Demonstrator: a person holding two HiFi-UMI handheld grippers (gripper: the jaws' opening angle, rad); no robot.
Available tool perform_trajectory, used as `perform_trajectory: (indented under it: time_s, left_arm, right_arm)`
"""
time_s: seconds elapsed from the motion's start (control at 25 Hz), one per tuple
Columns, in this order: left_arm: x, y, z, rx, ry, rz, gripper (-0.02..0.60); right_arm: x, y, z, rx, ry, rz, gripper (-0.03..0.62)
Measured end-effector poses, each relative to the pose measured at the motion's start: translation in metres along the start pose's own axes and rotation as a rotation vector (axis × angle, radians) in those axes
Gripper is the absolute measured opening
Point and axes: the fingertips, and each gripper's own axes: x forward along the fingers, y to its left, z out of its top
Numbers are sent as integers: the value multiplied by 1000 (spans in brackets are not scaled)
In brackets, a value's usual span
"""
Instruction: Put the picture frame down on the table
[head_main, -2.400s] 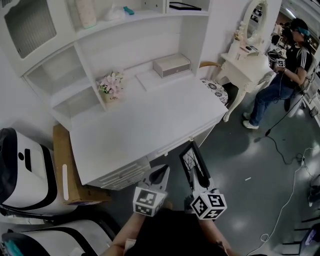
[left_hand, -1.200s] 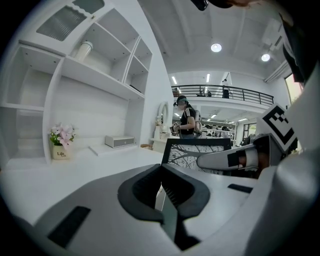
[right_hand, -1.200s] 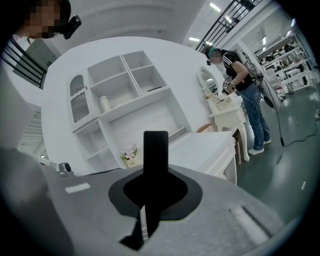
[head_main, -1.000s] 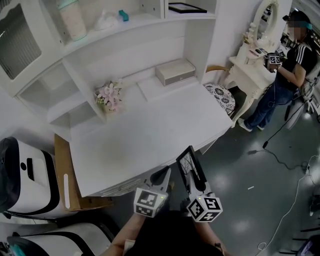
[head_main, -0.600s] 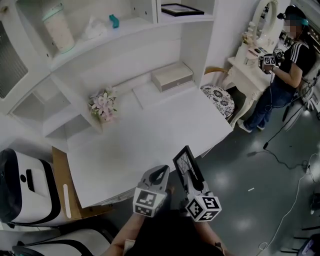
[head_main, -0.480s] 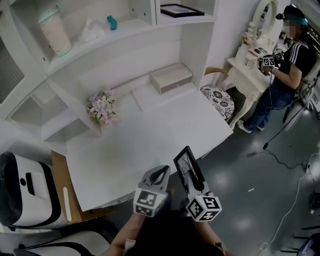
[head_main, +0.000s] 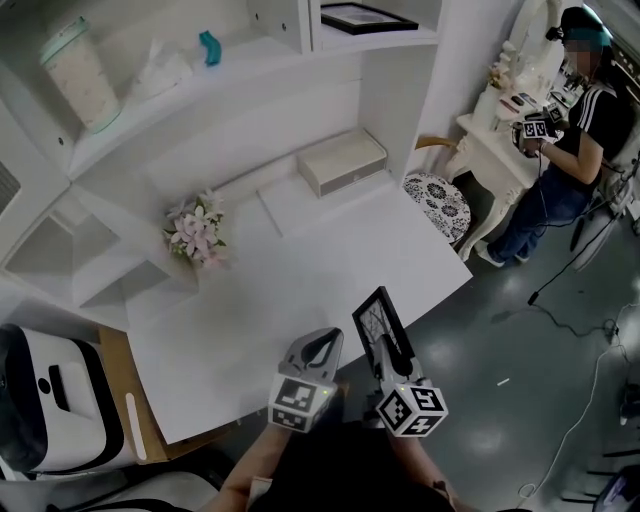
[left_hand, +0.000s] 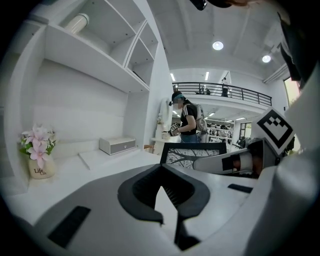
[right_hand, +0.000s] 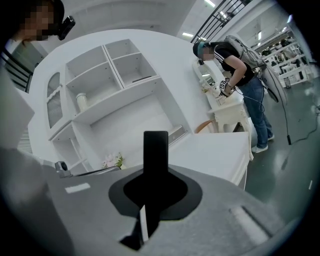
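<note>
A black picture frame (head_main: 378, 322) with a branch pattern stands upright between the fingers of my right gripper (head_main: 386, 362), which is shut on its lower edge. It hangs over the front edge of the white table (head_main: 300, 270). In the right gripper view the frame (right_hand: 155, 150) shows edge-on as a dark bar rising from the jaws. My left gripper (head_main: 322, 343) sits just left of it, shut with nothing in it. The left gripper view shows the frame (left_hand: 192, 152) to the right, above the table (left_hand: 100, 167).
On the table's back stand a flower pot (head_main: 197, 232) and a white box (head_main: 342, 160). Shelves rise behind, one bearing another frame (head_main: 365, 17). A cushioned chair (head_main: 435, 190) and a person (head_main: 570, 130) are at the right; a cardboard box (head_main: 115, 400) sits lower left.
Both grippers and the frame have come forward to the table's front edge. The frame stays upright in the right gripper's grip.
</note>
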Motion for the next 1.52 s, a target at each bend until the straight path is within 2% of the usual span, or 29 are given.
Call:
perform_trajectory:
  time_s: [0.52,1.12,1.52]
  left_arm:
    - [30,46,6,-23,-3,3,11]
    - [31,72,-6,-118,-8,33,11]
    - [34,80,-11,-141,24,117,11]
  right_arm:
    - [57,4,6,21,26,14,12]
    - [79,5,11,196,52,34,12]
    - [108,0,1,310,183,114,12]
